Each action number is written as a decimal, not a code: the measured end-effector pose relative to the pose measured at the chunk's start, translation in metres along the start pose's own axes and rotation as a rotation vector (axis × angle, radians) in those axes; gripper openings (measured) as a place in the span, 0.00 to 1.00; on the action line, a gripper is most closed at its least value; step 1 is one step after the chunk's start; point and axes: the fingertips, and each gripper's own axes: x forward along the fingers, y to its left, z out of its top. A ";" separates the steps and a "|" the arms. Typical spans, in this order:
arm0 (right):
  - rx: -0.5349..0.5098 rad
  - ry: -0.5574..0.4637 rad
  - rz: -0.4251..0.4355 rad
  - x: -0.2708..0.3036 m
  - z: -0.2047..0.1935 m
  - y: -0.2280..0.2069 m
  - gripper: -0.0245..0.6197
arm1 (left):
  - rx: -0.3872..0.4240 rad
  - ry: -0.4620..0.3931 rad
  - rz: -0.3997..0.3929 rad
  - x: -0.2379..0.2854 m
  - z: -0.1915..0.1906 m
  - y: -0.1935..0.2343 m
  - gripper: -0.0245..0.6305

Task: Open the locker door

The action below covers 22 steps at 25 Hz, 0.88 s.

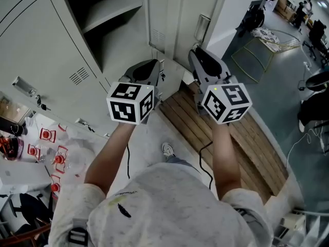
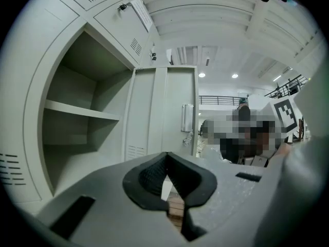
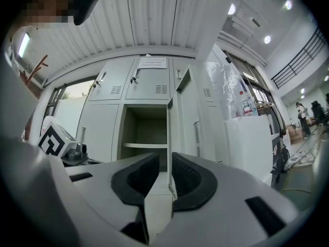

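The tall grey locker point(image 1: 110, 30) stands open, one shelf point(image 2: 77, 110) showing inside it. Its door point(image 1: 169, 19) is swung out toward me, with a metal handle point(image 1: 203, 24) near its free edge and the same door point(image 2: 164, 112) ahead in the left gripper view. My left gripper point(image 1: 154, 63) hangs in front of the door's foot; its jaws point(image 2: 165, 158) meet at the tips with nothing in them. My right gripper point(image 1: 198, 53) is beside it under the handle. In its own view the right gripper point(image 3: 164, 171) stands open, with the door's edge point(image 3: 169, 133) lined up in the gap and the pads not pressing on it.
Shut locker doors point(image 1: 41, 50) run to the left, with small upper lockers point(image 3: 146, 84) above. A wooden slatted platform point(image 1: 226, 143) lies under the right arm. A white table point(image 1: 46, 138) with red items is at lower left. A white cabinet point(image 3: 247, 143) stands right of the door.
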 end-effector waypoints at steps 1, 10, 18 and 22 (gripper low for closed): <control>0.002 0.003 0.008 0.001 -0.002 0.006 0.15 | -0.001 0.000 0.006 -0.005 -0.001 0.002 0.05; 0.019 0.030 0.099 0.015 -0.017 0.071 0.12 | -0.012 -0.006 0.092 -0.059 -0.007 0.033 0.05; 0.030 0.059 0.190 0.029 -0.033 0.128 0.06 | -0.021 -0.013 0.173 -0.104 -0.012 0.060 0.05; 0.028 0.081 0.229 0.033 -0.041 0.152 0.04 | -0.028 -0.007 0.203 -0.121 -0.017 0.071 0.05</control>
